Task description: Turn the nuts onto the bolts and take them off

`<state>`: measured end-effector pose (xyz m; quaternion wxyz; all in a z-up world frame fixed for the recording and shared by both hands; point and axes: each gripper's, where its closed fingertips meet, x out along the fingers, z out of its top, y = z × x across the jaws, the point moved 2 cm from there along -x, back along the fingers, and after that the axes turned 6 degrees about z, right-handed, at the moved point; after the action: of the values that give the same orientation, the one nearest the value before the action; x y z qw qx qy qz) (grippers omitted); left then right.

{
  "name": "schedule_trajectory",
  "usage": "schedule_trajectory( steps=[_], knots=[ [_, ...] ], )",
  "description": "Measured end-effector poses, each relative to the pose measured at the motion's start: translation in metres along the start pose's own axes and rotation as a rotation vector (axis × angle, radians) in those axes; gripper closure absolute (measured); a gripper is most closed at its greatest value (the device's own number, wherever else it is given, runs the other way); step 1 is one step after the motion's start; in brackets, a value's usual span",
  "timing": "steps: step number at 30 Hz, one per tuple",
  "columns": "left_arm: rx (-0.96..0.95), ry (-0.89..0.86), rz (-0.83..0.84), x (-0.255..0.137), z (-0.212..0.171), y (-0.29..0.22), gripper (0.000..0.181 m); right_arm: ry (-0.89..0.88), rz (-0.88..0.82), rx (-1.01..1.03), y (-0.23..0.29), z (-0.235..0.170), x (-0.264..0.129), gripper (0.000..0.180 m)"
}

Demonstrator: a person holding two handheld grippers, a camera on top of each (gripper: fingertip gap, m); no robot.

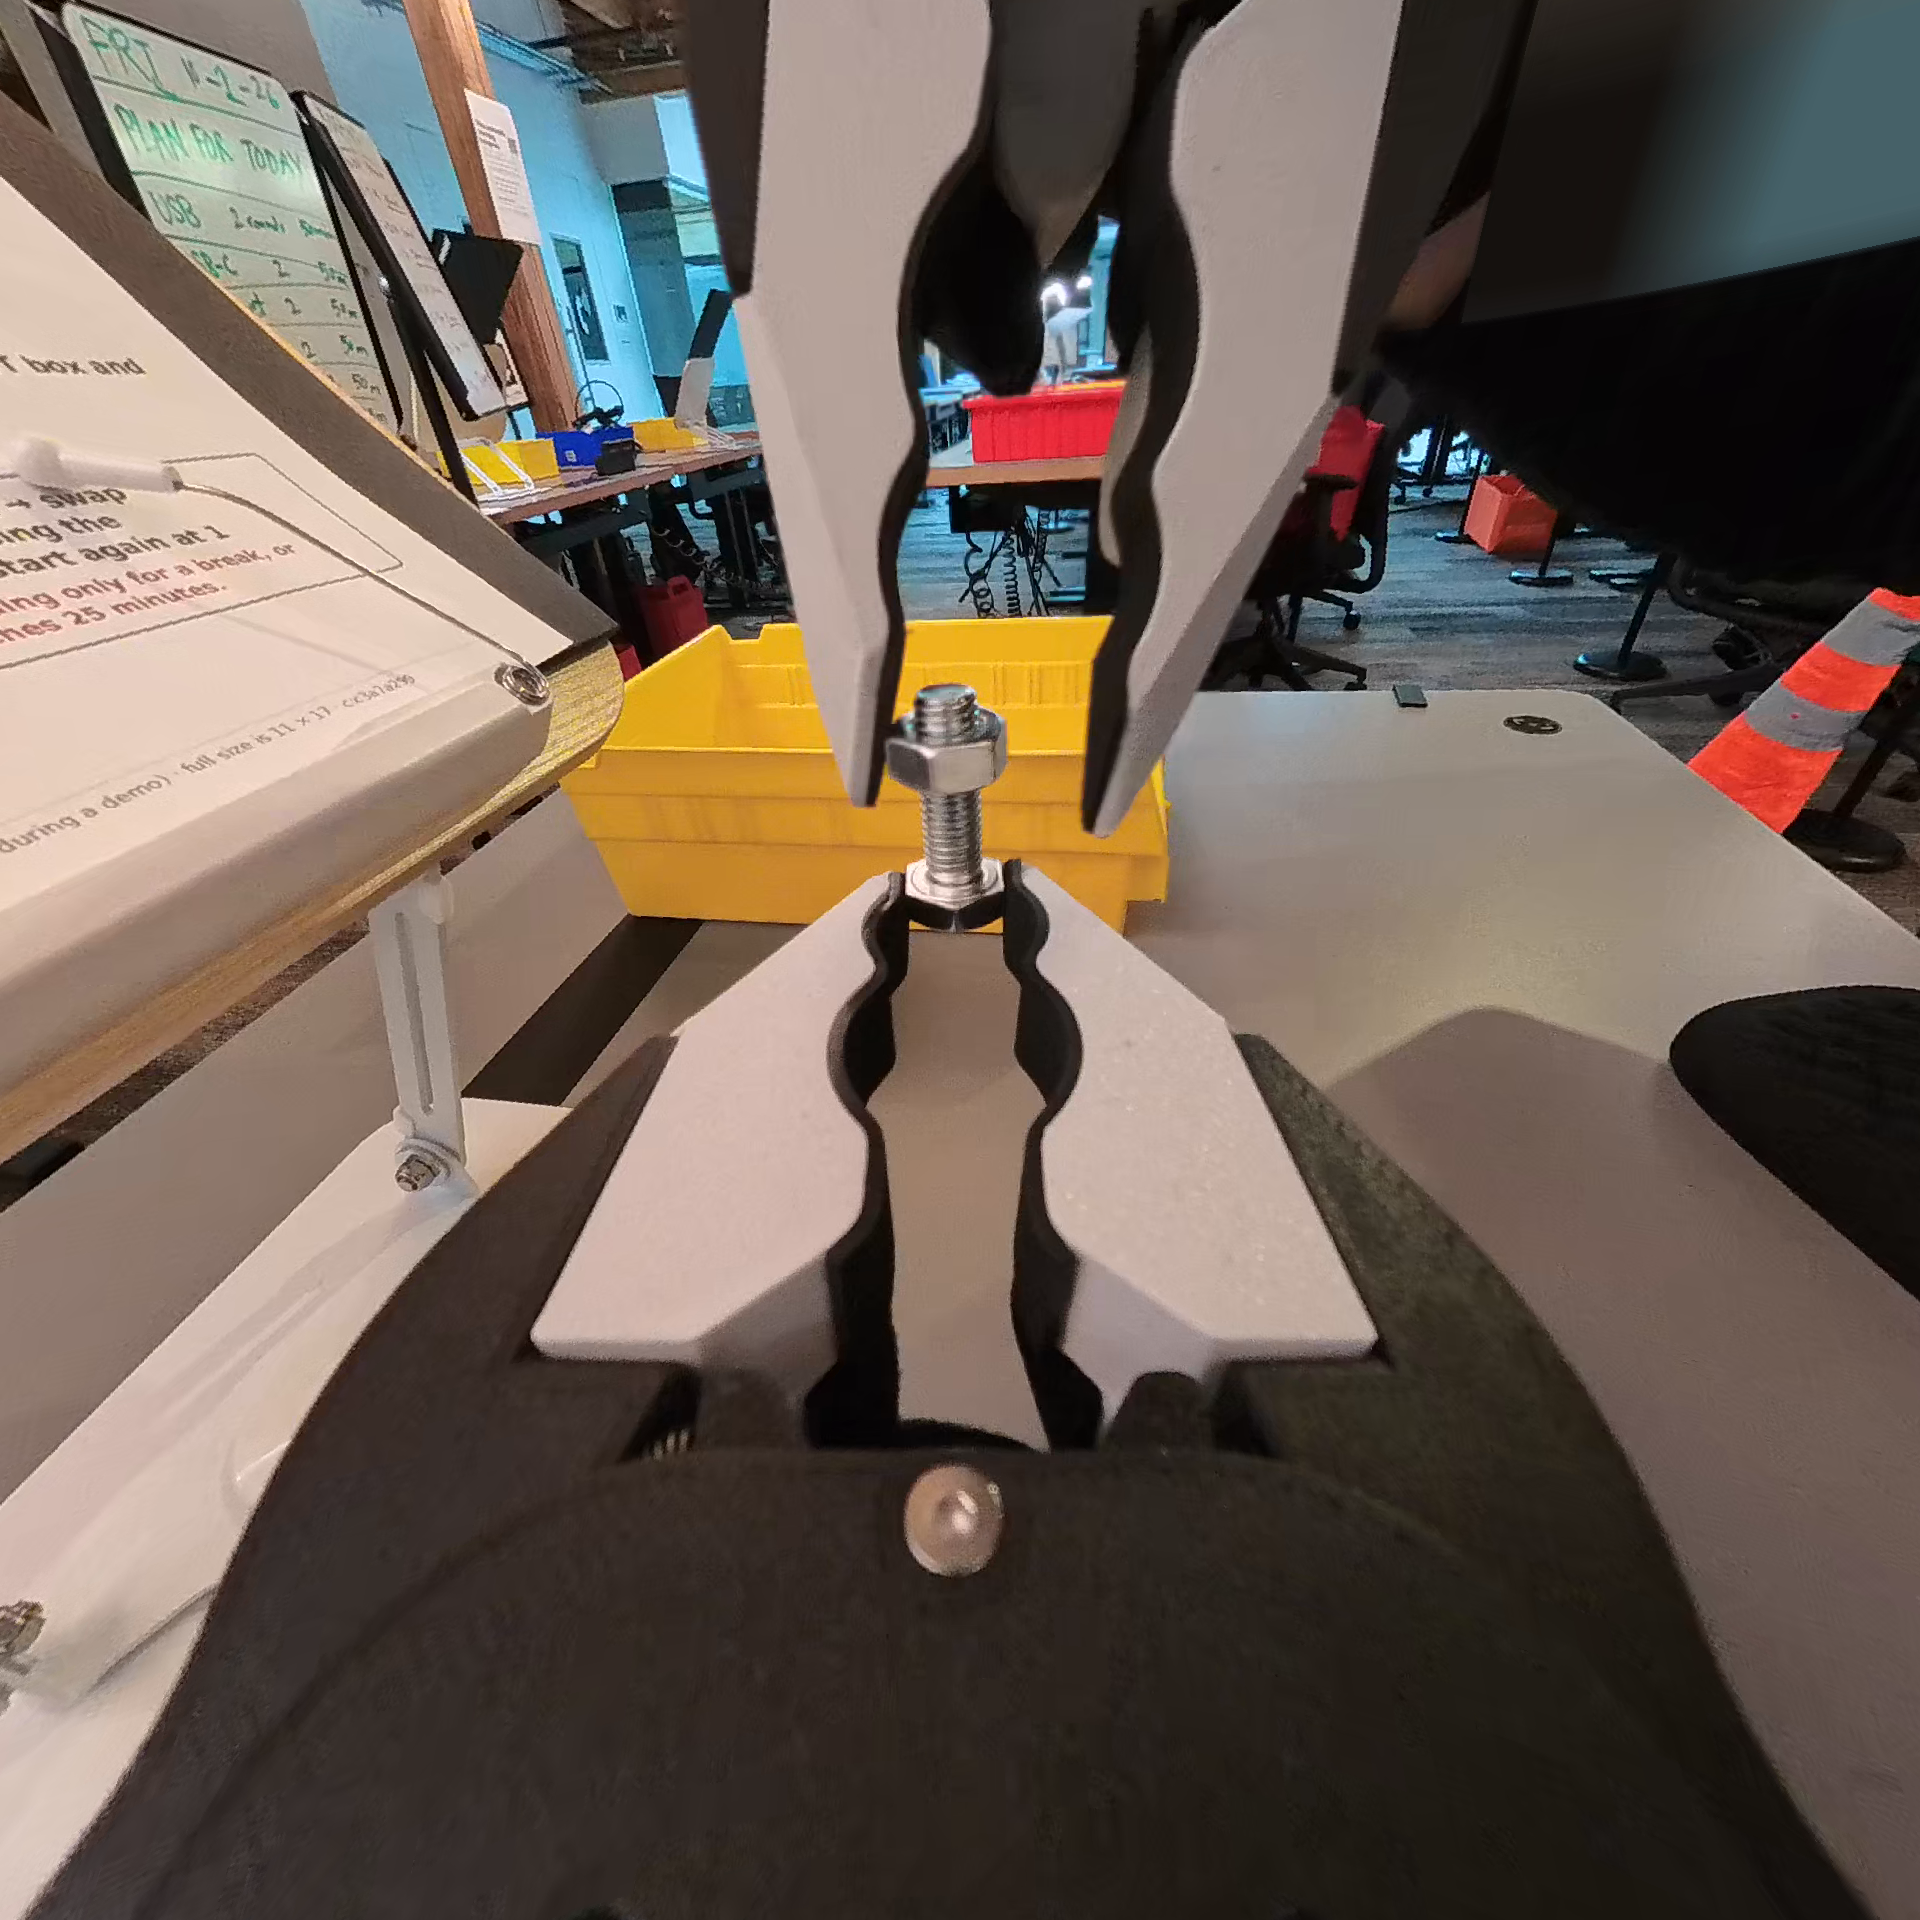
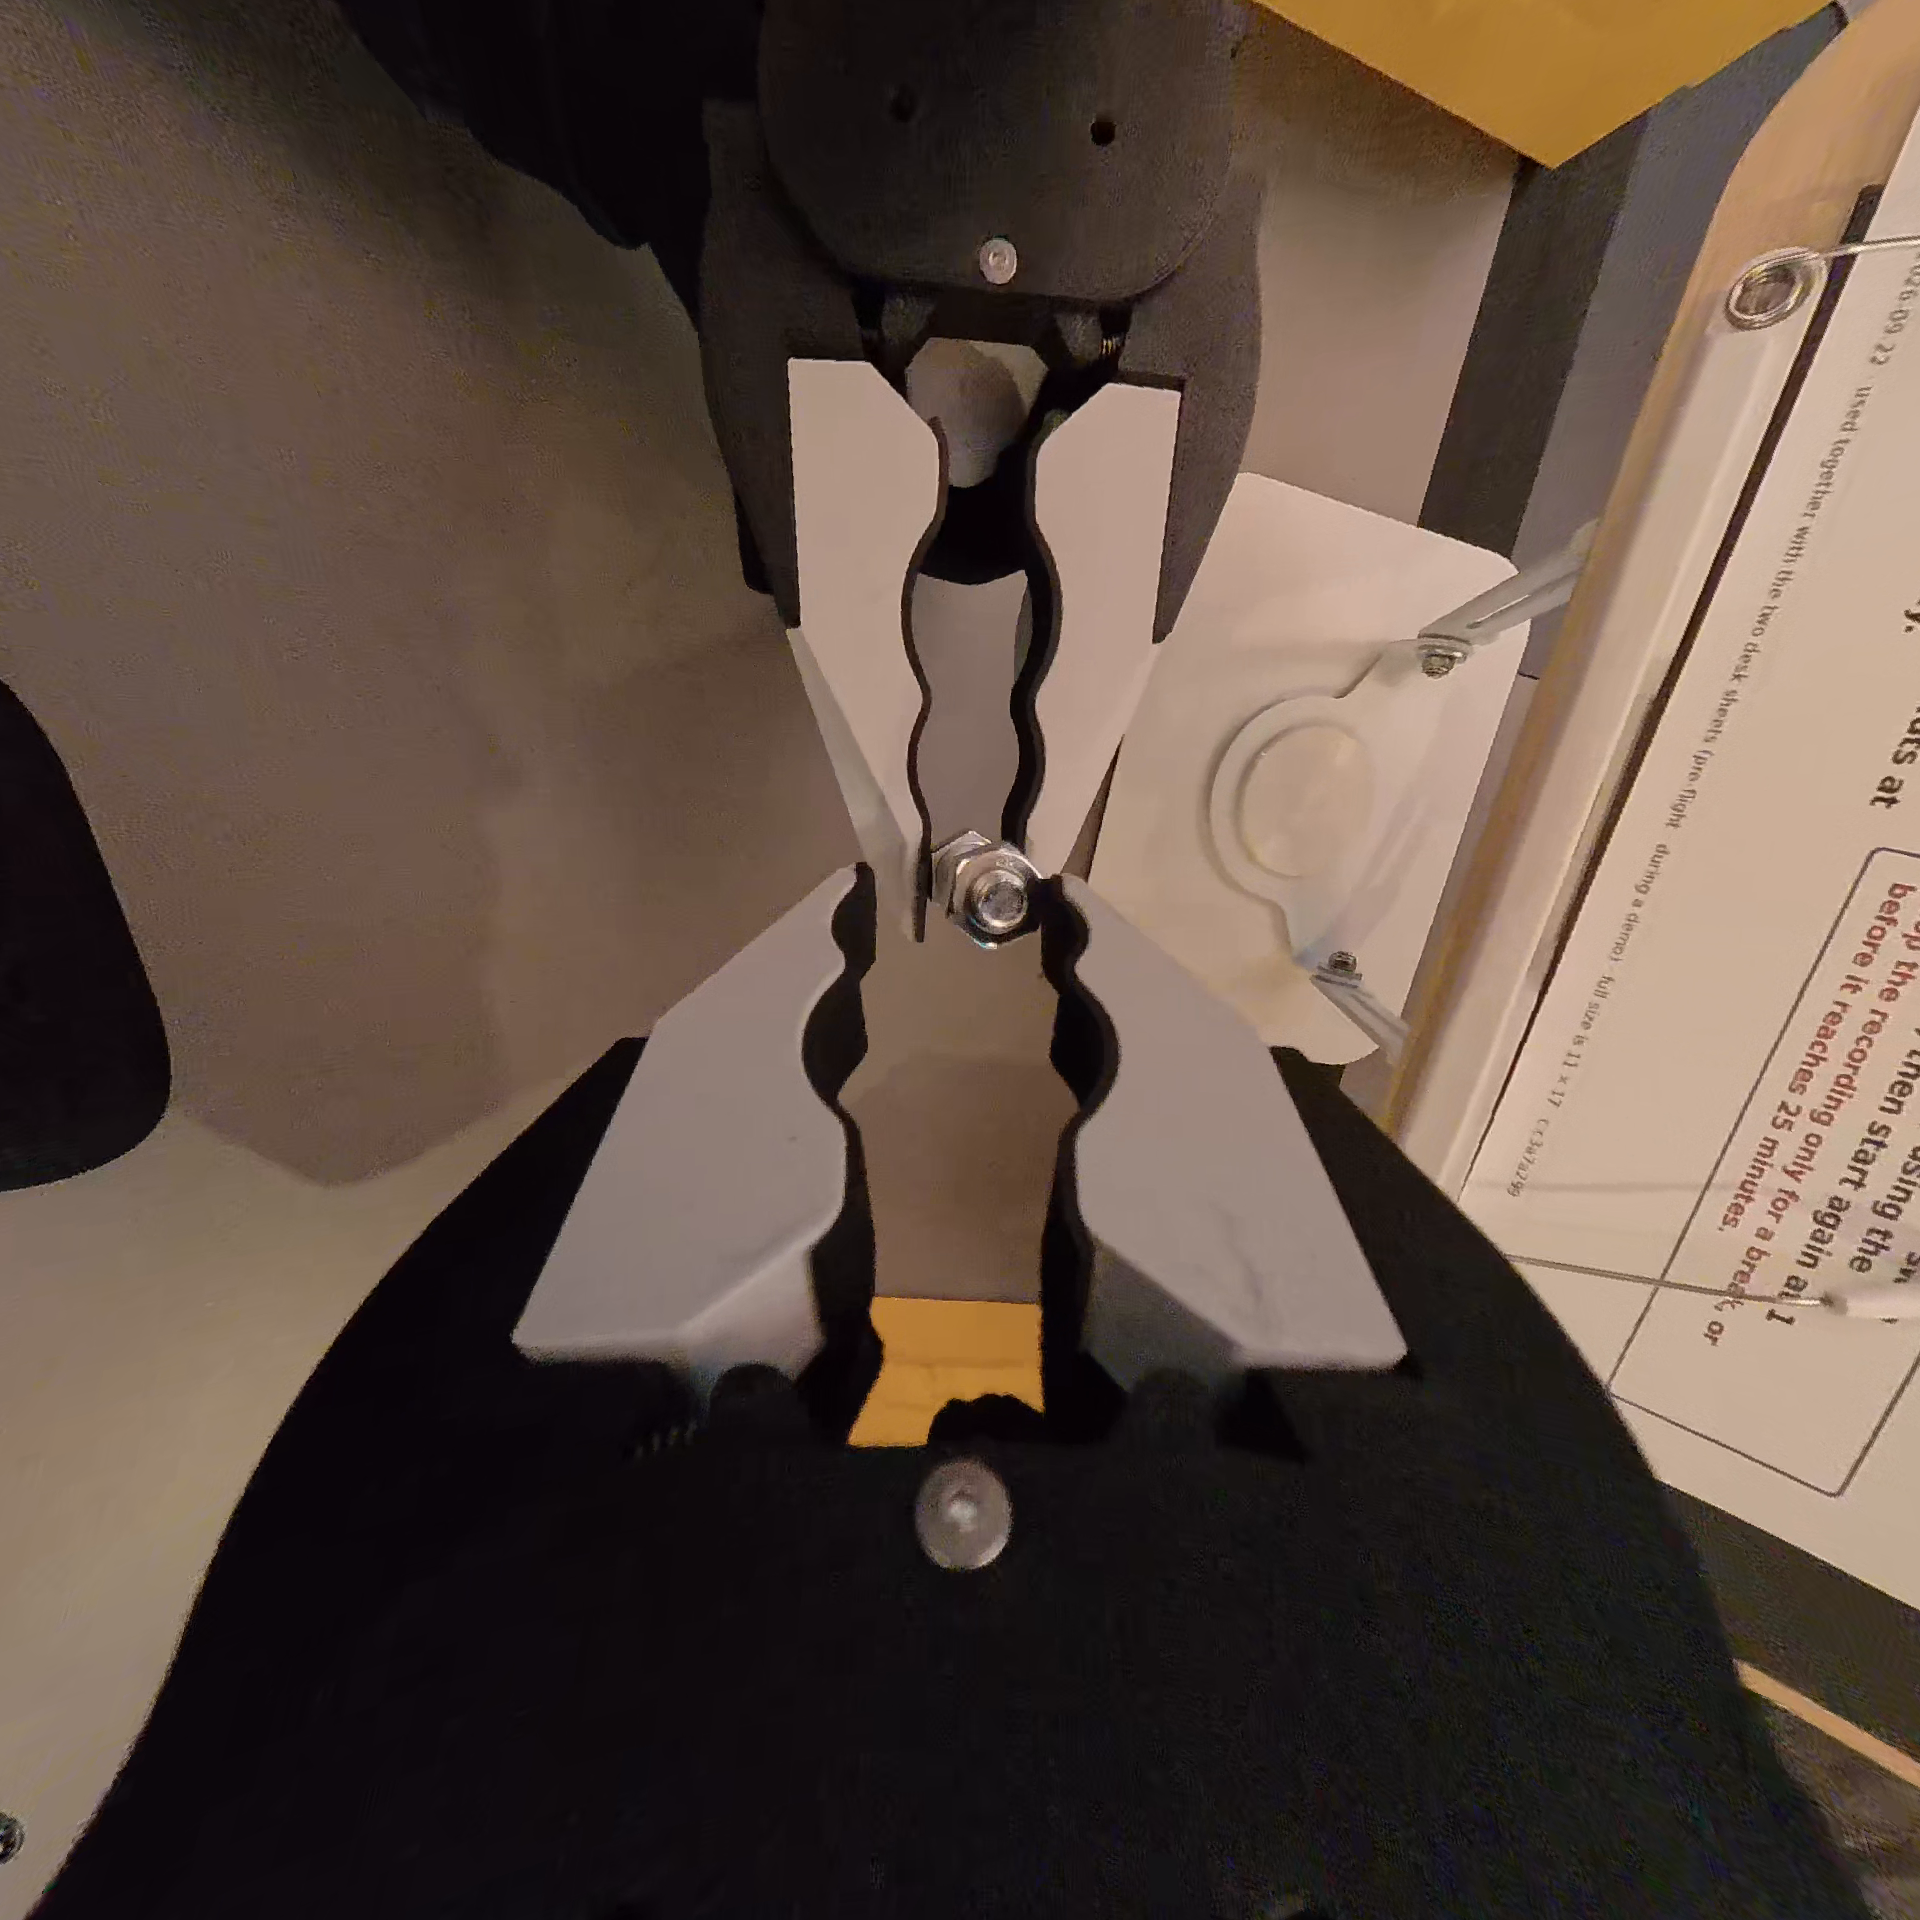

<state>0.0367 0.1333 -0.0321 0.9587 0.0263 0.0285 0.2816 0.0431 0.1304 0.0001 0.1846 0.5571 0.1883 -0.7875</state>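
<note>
The left gripper [image 1: 951, 894] has its jaws clamped on the hexagonal head of a bolt [image 1: 948, 821], holding it upright with the threaded shank pointing up above the grey surface [image 1: 1455, 894]. A nut [image 1: 943, 750] sits on the thread close to the bolt's top end, with a few turns of thread showing above it. The right gripper [image 1: 977, 816] comes down from above with its jaws apart, one on each side of the nut; its one fingertip [image 1: 868, 769] is touching or just beside the nut's flat, while the other stands clear of it. In the right wrist view the bolt [image 2: 995, 896] is seen end-on, with the nut [image 2: 961, 873] around it, set between the tips of the right gripper [image 2: 961, 894] and the left gripper [image 2: 971, 847] reaching in from the far side. Behind the bolt stands a yellow bin [image 1: 727, 790] at the surface's far edge. To the left a tilted board [image 1: 260, 665] carries a printed sheet, held on a white bracket [image 1: 416, 1029]
</note>
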Motion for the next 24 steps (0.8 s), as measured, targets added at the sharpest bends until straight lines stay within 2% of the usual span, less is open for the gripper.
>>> schedule_trajectory(
  steps=[3,10,13,16,20,24],
  knots=[
    [0.011,0.009,-0.004,0.001,-0.002,-0.002,0.165,-0.008,0.005,0.015,-0.002,0.0,0.002,0.164],
    [-0.01,-0.02,-0.001,0.002,0.004,-0.001,0.164,-0.037,-0.005,0.072,-0.006,-0.001,-0.004,0.164],
    [-0.017,-0.031,0.011,0.002,0.007,0.0,0.151,-0.042,-0.053,0.095,-0.012,-0.007,-0.017,0.164],
    [-0.019,-0.036,0.026,0.001,0.007,0.002,0.149,-0.052,-0.108,0.144,-0.018,-0.021,-0.039,0.164],
    [-0.03,-0.031,0.031,0.0,0.005,0.005,0.153,-0.027,-0.16,0.285,-0.025,-0.07,-0.072,0.164],
    [-0.032,-0.019,0.028,0.001,0.001,0.005,0.156,0.114,-0.217,0.487,-0.027,-0.155,-0.085,0.164]
  ],
)
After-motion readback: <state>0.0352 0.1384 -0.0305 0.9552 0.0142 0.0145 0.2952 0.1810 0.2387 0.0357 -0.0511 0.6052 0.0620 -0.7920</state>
